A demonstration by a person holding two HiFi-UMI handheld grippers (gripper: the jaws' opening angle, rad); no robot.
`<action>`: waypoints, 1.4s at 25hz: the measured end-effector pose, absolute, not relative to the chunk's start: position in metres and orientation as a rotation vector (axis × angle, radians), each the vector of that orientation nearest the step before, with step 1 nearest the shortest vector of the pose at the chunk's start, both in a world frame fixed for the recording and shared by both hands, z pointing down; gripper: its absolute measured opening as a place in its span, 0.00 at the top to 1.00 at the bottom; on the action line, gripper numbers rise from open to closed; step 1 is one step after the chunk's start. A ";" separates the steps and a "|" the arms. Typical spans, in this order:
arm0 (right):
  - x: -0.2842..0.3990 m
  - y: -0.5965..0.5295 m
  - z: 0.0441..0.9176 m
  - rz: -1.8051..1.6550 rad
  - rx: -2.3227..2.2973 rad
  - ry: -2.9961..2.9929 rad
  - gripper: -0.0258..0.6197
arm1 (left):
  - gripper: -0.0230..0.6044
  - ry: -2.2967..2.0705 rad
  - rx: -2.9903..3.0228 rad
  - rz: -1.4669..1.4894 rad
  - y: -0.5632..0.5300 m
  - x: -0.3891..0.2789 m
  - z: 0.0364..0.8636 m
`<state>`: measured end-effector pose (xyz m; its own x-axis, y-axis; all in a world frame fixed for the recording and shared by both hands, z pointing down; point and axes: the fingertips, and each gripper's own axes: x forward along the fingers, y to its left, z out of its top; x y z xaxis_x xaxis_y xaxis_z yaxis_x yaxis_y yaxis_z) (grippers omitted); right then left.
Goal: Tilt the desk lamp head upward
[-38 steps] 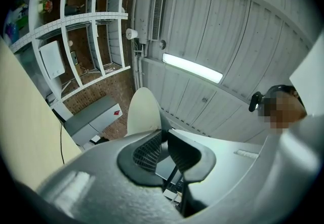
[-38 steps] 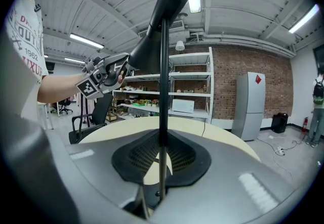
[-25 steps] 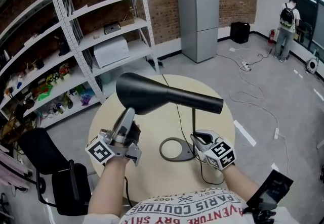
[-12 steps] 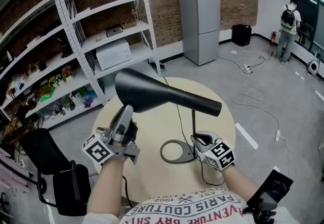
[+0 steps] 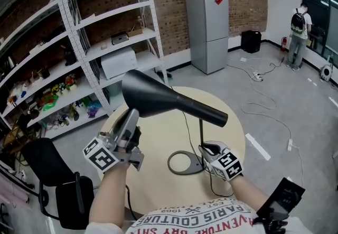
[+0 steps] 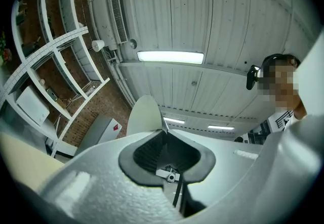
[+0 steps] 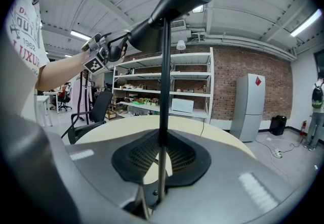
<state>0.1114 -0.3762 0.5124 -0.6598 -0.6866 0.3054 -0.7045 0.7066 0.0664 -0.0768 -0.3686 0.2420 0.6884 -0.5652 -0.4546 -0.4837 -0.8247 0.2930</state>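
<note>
A black desk lamp stands on the round beige table point(image 5: 156, 146). Its cone-shaped head point(image 5: 158, 100) sits on a thin upright stem point(image 5: 201, 131) above a ring base point(image 5: 182, 163). My left gripper point(image 5: 129, 121) is shut on the rim of the head's wide end, whose pale inner edge point(image 6: 144, 114) runs between the jaws point(image 6: 164, 134). The wide end is lifted and the narrow end slopes down to the right. My right gripper point(image 5: 208, 149) is shut on the lower stem point(image 7: 163, 66), which passes between its pads point(image 7: 161, 152). The head point(image 7: 172, 0) and left gripper point(image 7: 104, 51) show above in the right gripper view.
The lamp's cord point(image 5: 185, 119) trails across the table towards the back. A black chair point(image 5: 50, 172) stands left of the table, metal shelves point(image 5: 79, 48) behind it, a grey fridge point(image 5: 207, 29) at the back. Cables lie on the floor; a person point(image 5: 297, 27) stands far right.
My left gripper has risen with the lamp head's wide end, so the head tilts more steeply upward. The right gripper has stayed on the stem.
</note>
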 end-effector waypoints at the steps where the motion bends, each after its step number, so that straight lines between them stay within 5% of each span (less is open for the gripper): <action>1: 0.112 -0.376 0.513 0.081 1.095 -2.606 0.90 | 0.92 -0.864 2.756 -0.808 -0.368 -0.076 0.241; 15: 0.113 -0.377 0.507 0.086 1.085 -2.576 0.89 | 0.90 -0.858 2.775 -0.805 -0.369 -0.075 0.227; 26: 0.135 -0.353 0.459 -0.013 1.174 -2.641 0.83 | 0.74 -0.915 2.717 -0.809 -0.336 -0.092 0.270; 29: 0.135 -0.321 0.435 -0.020 1.118 -2.729 0.85 | 0.75 -0.856 2.793 -0.652 -0.299 -0.061 0.299; 32: 0.127 -0.276 0.417 -0.004 0.989 -2.831 0.93 | 0.96 -0.870 2.922 -0.320 -0.265 -0.017 0.333; 35: 0.121 -0.234 0.400 0.002 0.923 -2.883 0.96 | 0.96 -0.764 2.936 -0.114 -0.235 0.023 0.363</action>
<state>0.1211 -0.2340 0.3996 -0.8080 -0.5789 0.1095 -0.5790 0.8146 0.0336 0.0233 -0.2349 0.3626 0.8707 -0.4897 -0.0457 -0.4817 -0.8679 0.1212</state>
